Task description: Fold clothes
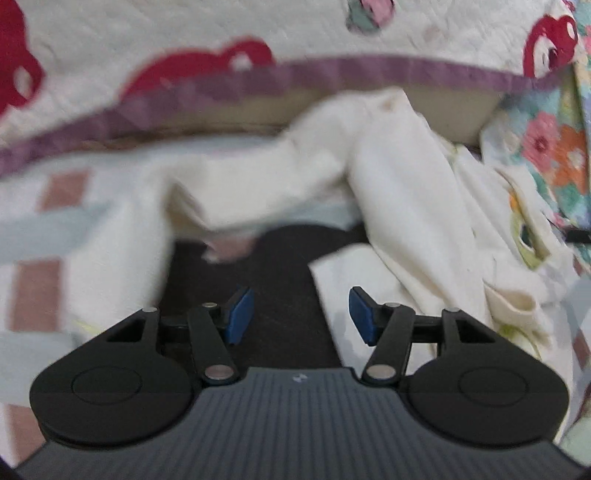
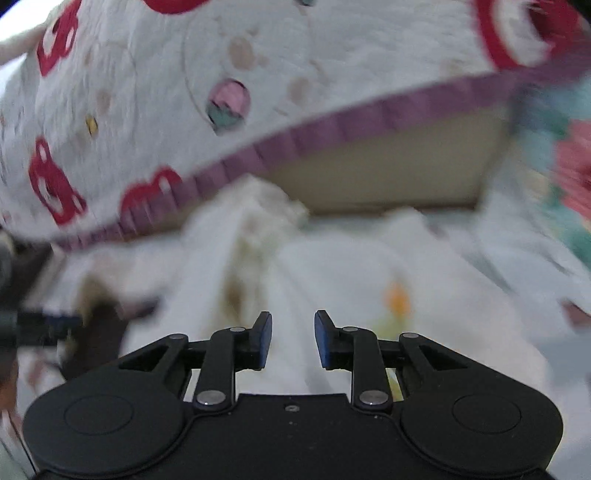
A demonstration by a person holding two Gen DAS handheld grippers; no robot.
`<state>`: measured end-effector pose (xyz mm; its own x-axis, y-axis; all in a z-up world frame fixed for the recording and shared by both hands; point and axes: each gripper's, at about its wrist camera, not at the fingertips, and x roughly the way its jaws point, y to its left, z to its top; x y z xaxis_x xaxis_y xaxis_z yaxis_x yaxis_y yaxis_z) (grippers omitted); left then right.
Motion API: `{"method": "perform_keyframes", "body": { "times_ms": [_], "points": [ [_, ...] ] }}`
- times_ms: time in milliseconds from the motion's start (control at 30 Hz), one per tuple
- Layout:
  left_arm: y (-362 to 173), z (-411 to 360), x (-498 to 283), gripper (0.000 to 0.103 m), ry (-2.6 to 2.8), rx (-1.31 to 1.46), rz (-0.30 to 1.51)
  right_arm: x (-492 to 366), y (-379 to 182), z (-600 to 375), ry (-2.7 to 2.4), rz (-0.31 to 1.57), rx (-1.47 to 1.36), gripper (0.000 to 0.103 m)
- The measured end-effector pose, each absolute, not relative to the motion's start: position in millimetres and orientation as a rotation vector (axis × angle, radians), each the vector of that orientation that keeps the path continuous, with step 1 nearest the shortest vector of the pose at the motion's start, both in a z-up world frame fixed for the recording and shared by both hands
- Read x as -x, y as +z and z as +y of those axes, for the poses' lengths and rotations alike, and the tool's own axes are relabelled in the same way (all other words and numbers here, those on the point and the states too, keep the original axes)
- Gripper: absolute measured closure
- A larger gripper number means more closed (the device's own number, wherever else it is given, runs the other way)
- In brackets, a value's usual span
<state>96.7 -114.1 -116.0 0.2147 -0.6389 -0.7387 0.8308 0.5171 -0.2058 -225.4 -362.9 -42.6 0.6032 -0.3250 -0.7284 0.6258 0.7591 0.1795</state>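
— While both hands hang over the bed, what do we see nearest to us?

— We see the left gripper (image 1: 301, 314) with its blue pads spread and nothing between them; below the gap lies a dark garment (image 1: 284, 280), which the pads do not touch. The right gripper (image 2: 293, 339) also has its jaws apart and empty, over pale cloth.

— And the clothes themselves?

— A cream garment (image 1: 399, 192) lies crumpled on the patchwork sheet (image 1: 40, 229), partly over the dark one. We judge the open jaws suit a fresh pinch at an edge, since nothing is flat enough yet to fold.

— Which way does it run?

— In the left view one long cream limb, a sleeve or leg, we cannot tell which, stretches from the near right up and away toward the wall of quilt, and another branches off to the left. The right view is too blurred to confirm.

— Beyond that?

— A white quilt (image 1: 147, 33) with red motifs and a purple border (image 1: 369, 70) hangs behind, with a floral cloth (image 1: 554, 147) at far right.
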Motion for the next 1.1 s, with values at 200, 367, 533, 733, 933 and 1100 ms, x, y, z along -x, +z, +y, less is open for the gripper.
{"method": "perform_keyframes", "body": {
  "times_ms": [200, 367, 533, 733, 933, 1100],
  "points": [
    [-143.5, -145.3, -100.3, 0.045, -1.068, -0.227, 0.929, 335.2, -47.6, -339.1, -0.676, 0.720, -0.805, 0.065],
    [-147.7, -164.9, -96.9, 0.030, -1.086, -0.278, 0.889, 362.9, -75.8, -306.6, -0.689, 0.674, -1.066, 0.063],
    [-153.9, -177.7, -94.1, 0.018, -1.142, -0.266, 0.872, 352.2, -100.4, -271.1, -0.591, 0.645, -1.187, 0.063],
    [-168.6, -188.2, -61.8, 0.003, -1.107, -0.391, 0.736, 329.6, -115.2, -245.7, -0.511, 0.731, -1.181, 0.050],
    [-165.3, -188.7, -56.6, 0.043, -1.059, -0.407, 0.728, 310.9, -125.0, -251.2, -0.504, 0.620, -1.152, 0.068],
    [-153.0, -165.7, -44.8, 0.095, -1.054, -0.380, 0.777, 296.4, -97.5, -254.9, -0.333, 0.474, -0.967, 0.098]
  ]
}}
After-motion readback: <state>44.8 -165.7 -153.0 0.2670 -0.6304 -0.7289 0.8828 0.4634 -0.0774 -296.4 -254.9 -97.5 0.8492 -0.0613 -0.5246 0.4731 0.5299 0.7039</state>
